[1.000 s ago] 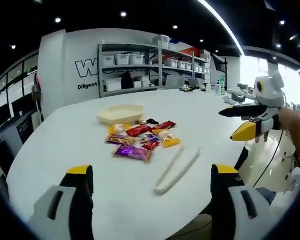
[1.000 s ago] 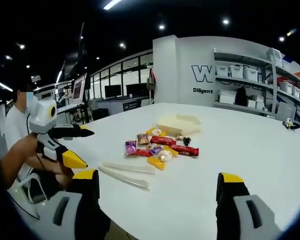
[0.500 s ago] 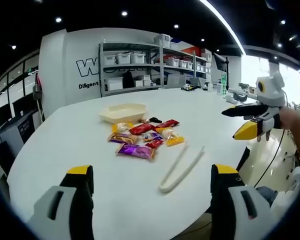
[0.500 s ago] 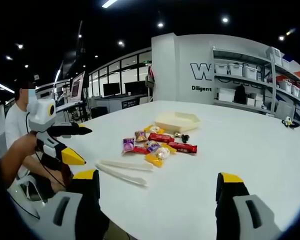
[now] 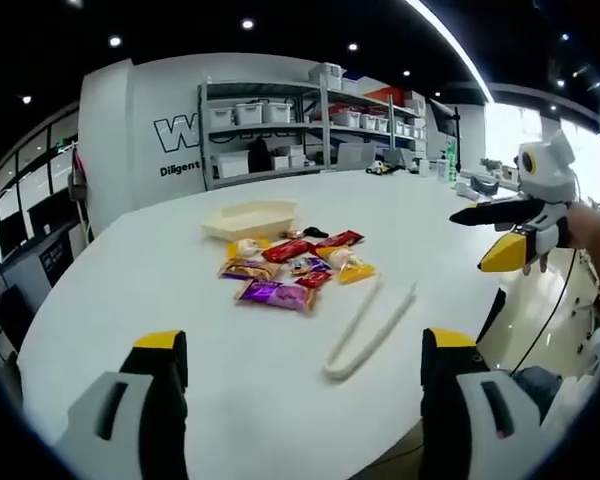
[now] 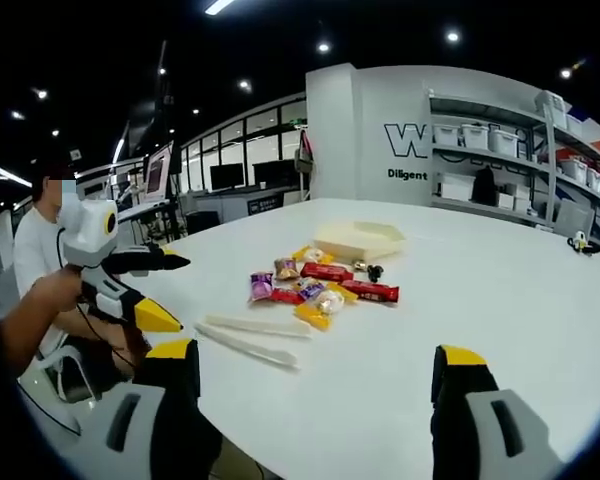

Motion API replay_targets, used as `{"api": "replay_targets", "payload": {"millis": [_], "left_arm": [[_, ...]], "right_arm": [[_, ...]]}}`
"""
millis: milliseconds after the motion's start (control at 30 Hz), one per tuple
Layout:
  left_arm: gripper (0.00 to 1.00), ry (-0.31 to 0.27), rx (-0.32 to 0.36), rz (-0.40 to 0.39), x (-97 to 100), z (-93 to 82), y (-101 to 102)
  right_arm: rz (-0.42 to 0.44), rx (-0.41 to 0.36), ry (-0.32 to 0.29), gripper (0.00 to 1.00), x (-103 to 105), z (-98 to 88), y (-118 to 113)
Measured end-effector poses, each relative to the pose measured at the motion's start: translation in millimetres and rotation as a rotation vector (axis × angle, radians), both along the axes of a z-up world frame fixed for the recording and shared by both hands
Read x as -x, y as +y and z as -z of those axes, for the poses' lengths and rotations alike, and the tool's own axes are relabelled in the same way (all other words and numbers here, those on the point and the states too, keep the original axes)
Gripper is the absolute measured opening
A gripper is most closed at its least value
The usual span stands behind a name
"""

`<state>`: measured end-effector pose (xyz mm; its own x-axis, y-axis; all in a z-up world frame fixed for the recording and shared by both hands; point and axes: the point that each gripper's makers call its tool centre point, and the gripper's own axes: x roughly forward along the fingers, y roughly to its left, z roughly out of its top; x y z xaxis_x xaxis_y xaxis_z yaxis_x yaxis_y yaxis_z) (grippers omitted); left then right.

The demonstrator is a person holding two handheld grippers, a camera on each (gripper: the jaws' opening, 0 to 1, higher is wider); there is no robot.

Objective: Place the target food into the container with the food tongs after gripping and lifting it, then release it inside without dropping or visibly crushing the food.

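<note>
White food tongs (image 5: pixel 370 325) lie flat on the round white table (image 5: pixel 130 290), just right of a heap of wrapped snacks (image 5: pixel 290 270). Behind the heap stands a shallow cream container (image 5: pixel 250 218). My left gripper (image 5: pixel 305 345) is open and holds nothing, low over the near table edge. My right gripper (image 5: pixel 515 235) hovers off the table's right side, its jaws spread. In the right gripper view the tongs (image 6: pixel 250 338) lie before the snacks (image 6: pixel 315 285) and the container (image 6: pixel 360 240). There the right gripper (image 6: pixel 316 352) is open, and the left gripper (image 6: pixel 130 285) is held at the left.
A purple packet (image 5: pixel 275 293) lies nearest in the heap, with a red one (image 5: pixel 288 250) further back. Shelving with white bins (image 5: pixel 280 130) lines the far wall. A person (image 6: pixel 25 275) sits at the table's left edge in the right gripper view.
Both views have drifted slightly with the hands. The tongs, snacks and container lie where they were. Both grippers stay open and hold nothing.
</note>
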<state>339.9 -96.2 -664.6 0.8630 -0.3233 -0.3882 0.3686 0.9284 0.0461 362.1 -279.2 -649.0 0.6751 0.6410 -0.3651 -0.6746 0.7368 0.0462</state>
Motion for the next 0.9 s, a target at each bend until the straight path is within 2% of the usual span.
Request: {"api": "replay_targets", "payload": {"millis": [567, 733, 800, 900], "left_arm": [[0.97, 0.013, -0.008, -0.030, -3.2, 10.0, 10], [0.97, 0.019, 0.009, -0.033, -4.9, 13.3, 10], [0.97, 0.029, 0.048, -0.030, -6.7, 14.2, 7], [0.97, 0.030, 0.030, -0.028, -10.2, 16.3, 6]], "right_arm": [[-0.024, -0.019, 0.008, 0.96, 2, 6.2, 10], [-0.034, -0.030, -0.011, 0.96, 1, 3.8, 14], [-0.037, -0.036, 0.001, 0.95, 0, 5.7, 14], [-0.047, -0.025, 0.006, 0.95, -2, 11.0, 17]]}}
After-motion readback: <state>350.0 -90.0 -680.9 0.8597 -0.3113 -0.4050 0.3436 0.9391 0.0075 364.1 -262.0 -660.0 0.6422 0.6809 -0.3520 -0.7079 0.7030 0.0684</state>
